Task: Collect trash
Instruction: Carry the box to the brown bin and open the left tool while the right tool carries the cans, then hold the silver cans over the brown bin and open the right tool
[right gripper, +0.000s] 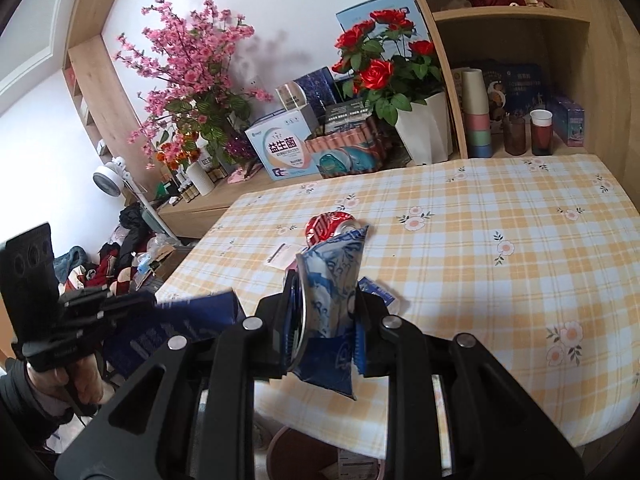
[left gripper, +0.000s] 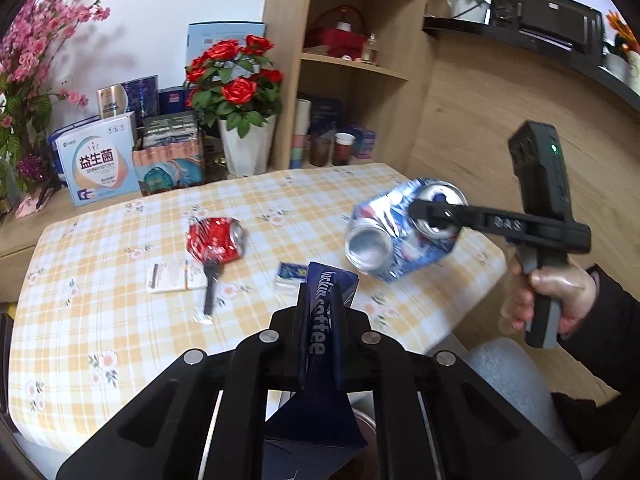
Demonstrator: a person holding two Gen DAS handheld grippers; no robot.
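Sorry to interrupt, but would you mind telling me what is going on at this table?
A person is clearing trash with a handheld gripper in each hand. The left gripper is shut on a dark blue coffee packet, and the right gripper is shut on a crushed blue can, both held above the table. Still lying on the checked cloth are a crushed red can, a small white paper, a black plastic utensil and a small blue wrapper.
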